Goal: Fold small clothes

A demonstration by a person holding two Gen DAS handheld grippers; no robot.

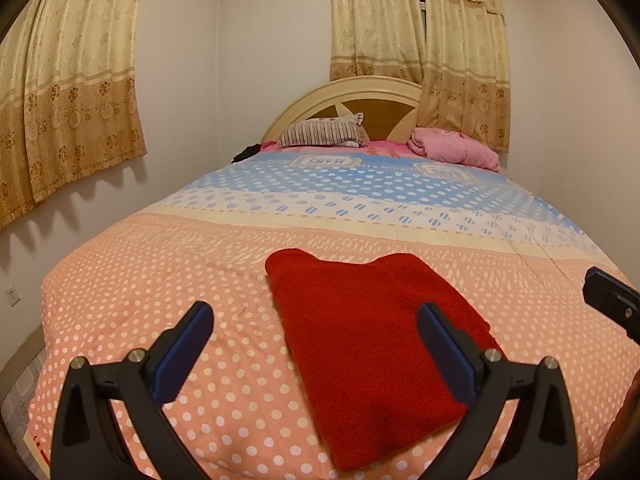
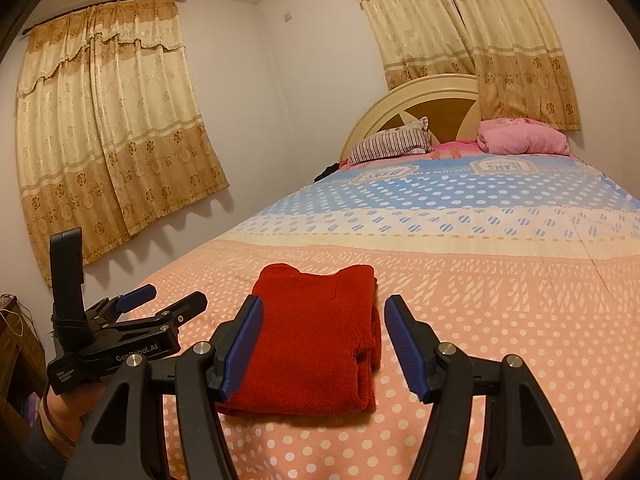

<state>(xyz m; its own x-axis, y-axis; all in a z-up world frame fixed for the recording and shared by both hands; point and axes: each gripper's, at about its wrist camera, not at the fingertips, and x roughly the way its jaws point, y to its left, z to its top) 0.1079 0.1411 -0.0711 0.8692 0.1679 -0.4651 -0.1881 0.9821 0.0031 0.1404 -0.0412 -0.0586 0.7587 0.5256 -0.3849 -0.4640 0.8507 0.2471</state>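
A red knitted garment [image 1: 372,344] lies folded into a thick rectangle near the foot of the bed; it also shows in the right wrist view [image 2: 316,336]. My left gripper [image 1: 316,320] is open and empty, held above the garment's near left part. My right gripper [image 2: 324,316] is open and empty, its blue pads either side of the garment's near end, above it. The left gripper also shows in the right wrist view [image 2: 160,300], open, left of the garment. A part of the right gripper [image 1: 612,300] shows at the right edge of the left wrist view.
The bed has a peach, white and blue dotted bedspread [image 1: 160,280]. A striped pillow [image 1: 324,130] and a pink bundle [image 1: 456,148] lie at the headboard [image 1: 348,92]. Curtains [image 1: 72,100] hang on the left wall and behind the headboard. The bed's left edge drops to the floor.
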